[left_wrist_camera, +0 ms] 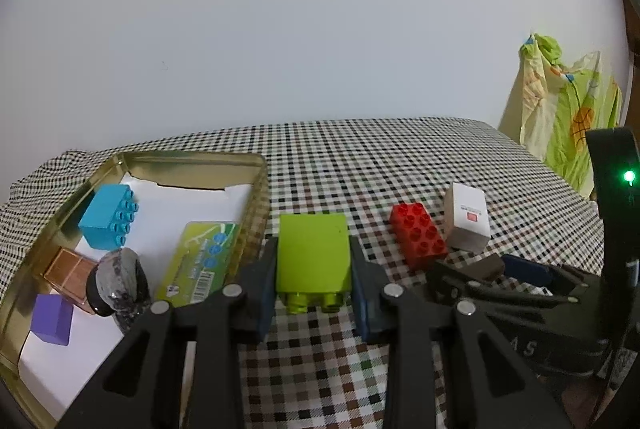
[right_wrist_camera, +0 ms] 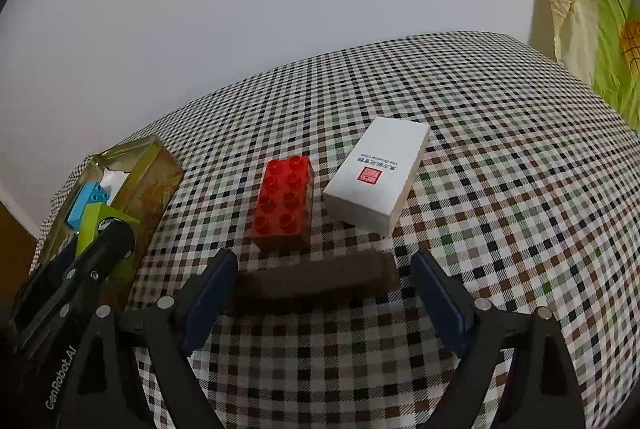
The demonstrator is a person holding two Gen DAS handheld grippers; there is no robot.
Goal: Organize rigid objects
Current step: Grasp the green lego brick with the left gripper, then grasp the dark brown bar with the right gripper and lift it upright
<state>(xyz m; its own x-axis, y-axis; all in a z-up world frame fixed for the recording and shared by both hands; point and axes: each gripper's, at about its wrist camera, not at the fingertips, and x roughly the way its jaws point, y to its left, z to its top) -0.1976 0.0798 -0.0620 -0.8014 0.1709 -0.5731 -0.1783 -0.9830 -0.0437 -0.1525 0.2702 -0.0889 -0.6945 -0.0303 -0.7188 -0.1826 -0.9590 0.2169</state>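
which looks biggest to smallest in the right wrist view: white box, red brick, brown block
1. white box
2. red brick and brown block: about alike; the block lies nearer the camera, so their order is unsure.

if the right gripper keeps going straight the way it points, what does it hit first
Most likely the dark brown rectangular block, lying crosswise between the right gripper's open fingers; the red studded plastic brick sits just beyond it.

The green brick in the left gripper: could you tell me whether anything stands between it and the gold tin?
Only the tin's own near wall lies between, beside the green brick held in the left gripper. Inside, the card lies just past that wall; white liner shows beyond it.
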